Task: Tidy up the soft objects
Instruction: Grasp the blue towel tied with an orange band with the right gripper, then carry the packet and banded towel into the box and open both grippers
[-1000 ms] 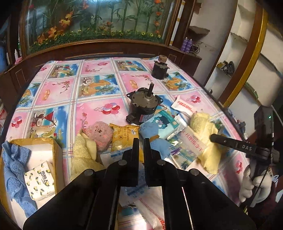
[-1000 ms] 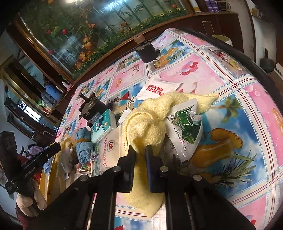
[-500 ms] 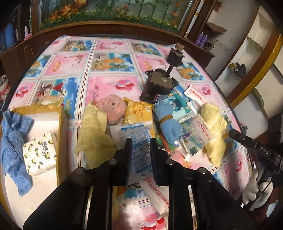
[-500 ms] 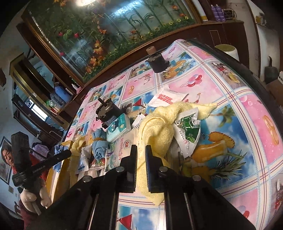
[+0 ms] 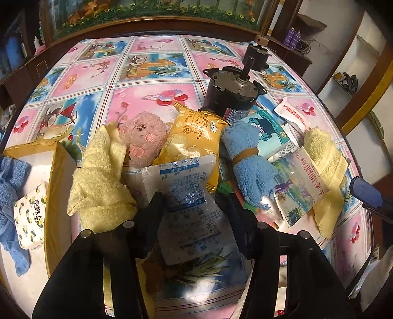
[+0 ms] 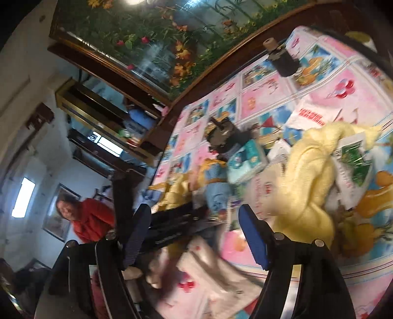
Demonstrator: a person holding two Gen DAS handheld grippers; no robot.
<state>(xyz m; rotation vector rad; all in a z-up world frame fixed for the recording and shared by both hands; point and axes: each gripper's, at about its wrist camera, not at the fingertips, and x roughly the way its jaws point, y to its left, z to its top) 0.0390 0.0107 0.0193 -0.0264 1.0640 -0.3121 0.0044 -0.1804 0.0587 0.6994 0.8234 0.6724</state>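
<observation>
Your left gripper (image 5: 191,208) straddles the clear blue-printed packet (image 5: 189,196), fingers spread.
Packet's long axis runs away from you; yellow towel (image 5: 100,181) crowds its left edge. Right gripper (image 6: 194,235) is spread wide too.

Beyond the tabletop's (image 5: 152,81) far edge runs a dark wood frame (image 5: 147,23) around a mural (image 6: 157,41) of flowers and bamboo. White shelves (image 5: 356,73) with gold trim stand off its right edge. A bright window (image 6: 23,197) lights a white wall.
</observation>
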